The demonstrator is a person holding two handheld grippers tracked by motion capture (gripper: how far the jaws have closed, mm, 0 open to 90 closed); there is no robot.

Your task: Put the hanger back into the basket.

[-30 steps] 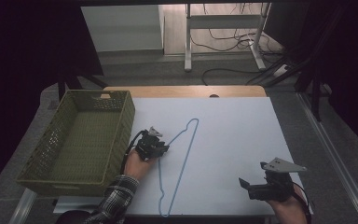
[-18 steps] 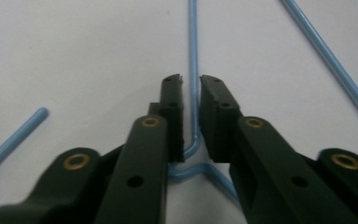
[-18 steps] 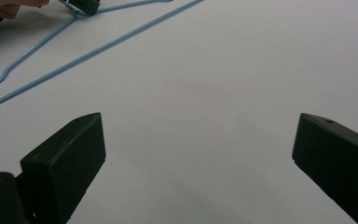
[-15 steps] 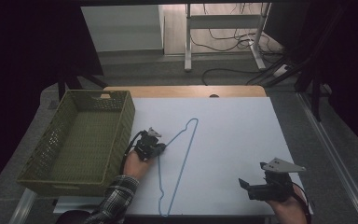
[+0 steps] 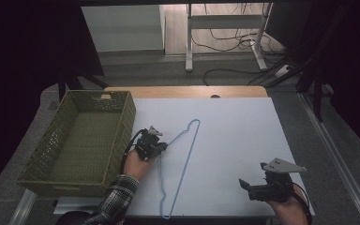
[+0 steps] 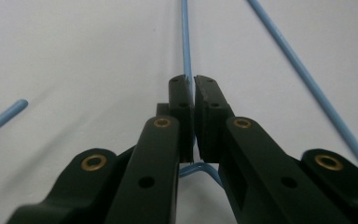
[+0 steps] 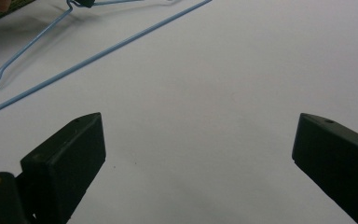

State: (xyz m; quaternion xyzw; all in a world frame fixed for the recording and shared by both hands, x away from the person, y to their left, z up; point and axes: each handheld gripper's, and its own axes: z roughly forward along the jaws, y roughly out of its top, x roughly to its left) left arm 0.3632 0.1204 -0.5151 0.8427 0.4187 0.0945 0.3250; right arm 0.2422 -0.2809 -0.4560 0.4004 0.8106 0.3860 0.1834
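Two grippers are on the white table top point(image 5: 243, 136), and you hold one in each hand. Your left gripper point(image 5: 155, 146) sits just right of the olive-green slatted plastic basket point(image 5: 82, 140), and its jaws have just closed; they now pinch one thin wire of the light-blue wire clothes hanger point(image 5: 185, 159). In the left gripper view that wire point(image 6: 185, 42) runs straight out from between the pressed-together pads. The hanger lies flat on the table, left of centre, its long side running from mid-table toward the near edge. Your right gripper point(image 5: 258, 188) rests at the near right corner, well apart from the hanger, its jaws spread wide with bare table between them. The basket stands at the table's left edge.
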